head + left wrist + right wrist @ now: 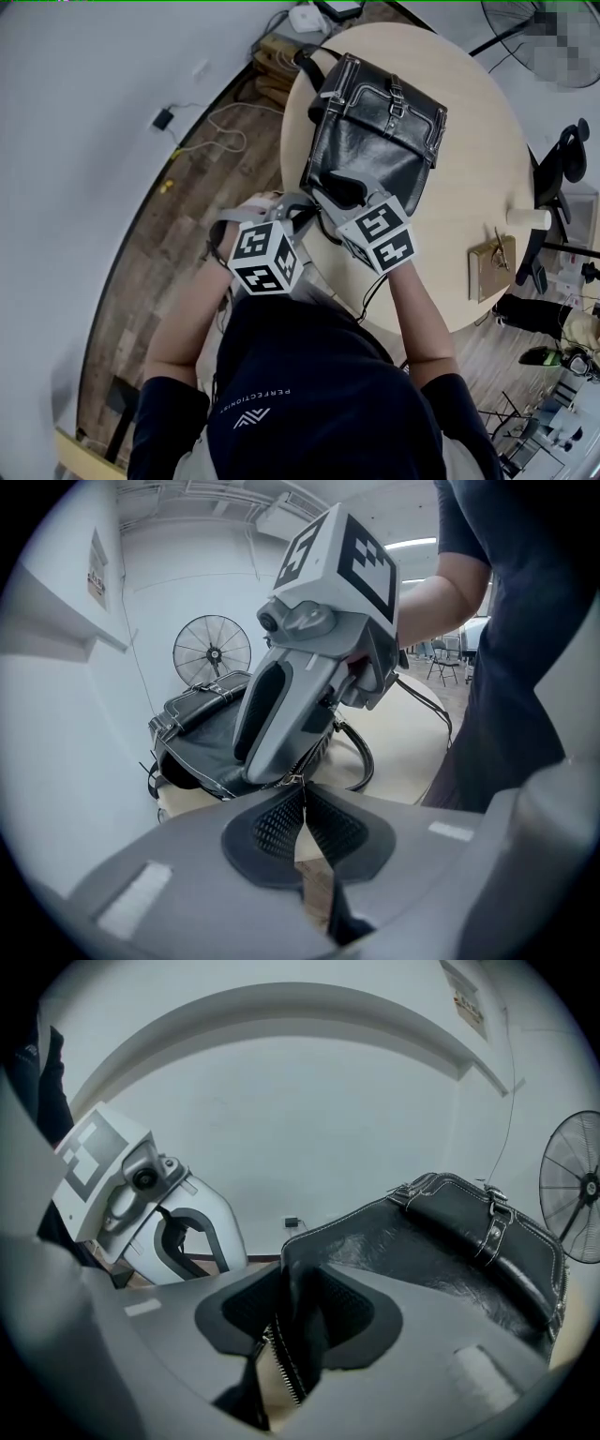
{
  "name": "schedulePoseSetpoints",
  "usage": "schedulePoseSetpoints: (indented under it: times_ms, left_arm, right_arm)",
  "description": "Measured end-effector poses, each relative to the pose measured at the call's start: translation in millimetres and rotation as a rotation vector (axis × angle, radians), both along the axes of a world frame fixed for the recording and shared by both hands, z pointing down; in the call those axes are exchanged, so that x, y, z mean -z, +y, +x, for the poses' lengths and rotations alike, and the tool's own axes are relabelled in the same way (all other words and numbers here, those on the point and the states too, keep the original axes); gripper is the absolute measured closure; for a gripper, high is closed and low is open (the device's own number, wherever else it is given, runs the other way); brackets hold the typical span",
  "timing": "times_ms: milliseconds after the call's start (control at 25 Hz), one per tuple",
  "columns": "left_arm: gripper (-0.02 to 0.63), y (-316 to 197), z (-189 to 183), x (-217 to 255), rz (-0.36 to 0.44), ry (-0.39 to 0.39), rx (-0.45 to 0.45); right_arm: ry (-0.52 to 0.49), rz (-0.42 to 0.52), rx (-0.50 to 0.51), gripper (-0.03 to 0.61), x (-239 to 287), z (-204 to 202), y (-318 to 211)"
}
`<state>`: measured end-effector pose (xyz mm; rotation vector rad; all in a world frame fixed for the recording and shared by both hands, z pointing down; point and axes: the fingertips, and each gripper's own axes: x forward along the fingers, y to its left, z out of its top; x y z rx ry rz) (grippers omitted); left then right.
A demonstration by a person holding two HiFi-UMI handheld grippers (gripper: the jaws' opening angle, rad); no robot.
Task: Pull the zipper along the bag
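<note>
While the black leather bag [375, 122] is lying on the round table [478, 122], both grippers are working at the rim nearest the person. The left gripper [299, 799] is holding its jaws pressed almost together, and their tips are pinching the small metal zipper pull [296, 782]; only that thin tab is sitting between the pads. The right gripper [296, 1302] is standing with its jaws partway apart, and a fold of the bag's rim is filling the gap and touching both pads. The zipper teeth [281, 1365] are running along the fold's left side, down toward the camera. In the head view the two grippers are lying just beside each other, both pointing away from the person and downward.

The bag is resting with its zippered rim facing the person and its flap, which is carrying the buckled straps [397, 94], lying on the far side. The zippered rim is running crosswise, from the left gripper toward the right one. What the bag is holding cannot be made out in any view. A carrying strap [364, 757] is looping over the tabletop beside the bag. Well apart, near the table's right edge, a white cup [530, 217] and a flat tan object [490, 267] are sitting; the cup's contents are not showing.
</note>
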<state>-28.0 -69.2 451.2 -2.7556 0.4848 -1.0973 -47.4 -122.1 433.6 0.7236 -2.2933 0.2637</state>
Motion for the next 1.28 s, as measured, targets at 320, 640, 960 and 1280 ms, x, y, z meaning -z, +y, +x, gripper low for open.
schedulePoseSetpoints:
  times_ms: [320, 640, 960, 1280]
  left_arm:
    - [0.588, 4.3, 6.2, -1.2, 0.009, -0.011, 0.017]
    - [0.588, 5.1, 1.5, -2.6, -0.004, 0.001, 0.082]
    - [0.588, 4.6, -0.1, -1.9, 0.005, -0.011, 0.13]
    - [0.588, 3.6, -1.1, -2.8, 0.009, -0.023, 0.197]
  right_arm:
    - [-0.019, -0.007, 0.002, 0.446, -2.4, 0.5, 0.7]
    - [-0.14, 0.005, -0.034, 0.492, 20.7, 16.8, 5.3]
    - [-0.11, 0.056, -0.14, 0.489, 33.9, 89.9, 21.8]
    - [-0.069, 0.063, -0.235, 0.468, 24.1, 154.2, 41.1]
